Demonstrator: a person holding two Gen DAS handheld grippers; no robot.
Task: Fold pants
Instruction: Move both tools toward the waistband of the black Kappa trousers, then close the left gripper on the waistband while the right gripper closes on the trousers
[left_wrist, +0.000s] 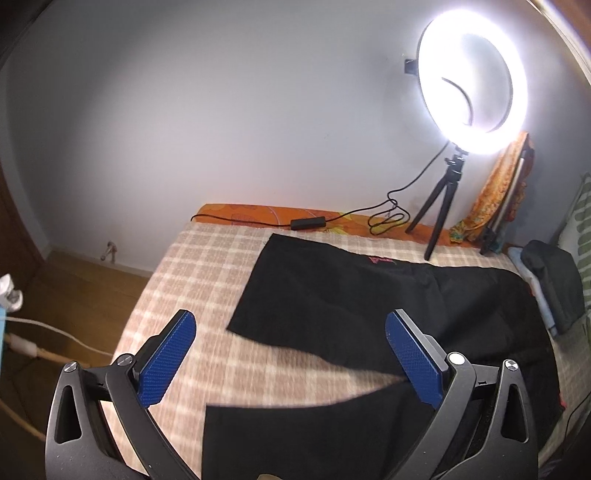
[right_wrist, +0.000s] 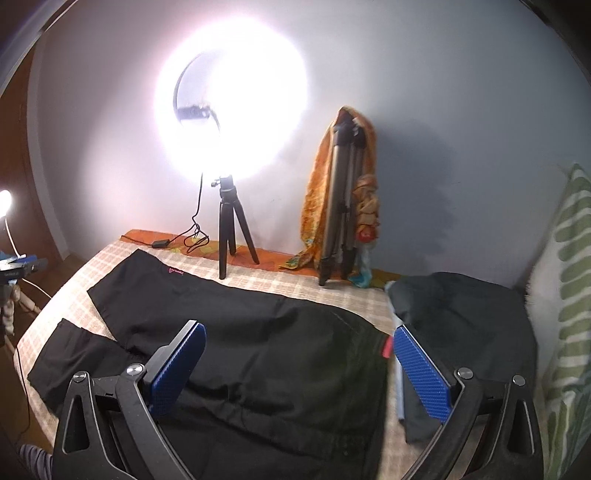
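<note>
Two legs of black pants lie splayed flat across checked bed. Left tongs spread above leg gap; right tongs spread over waist. Pinch hem and waistband together, lift evenly.

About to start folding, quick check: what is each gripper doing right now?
Left gripper: jaws open, holding nothing, above the black fabric pants.
Right gripper: jaws open, holding nothing, above the same pants.
</note>
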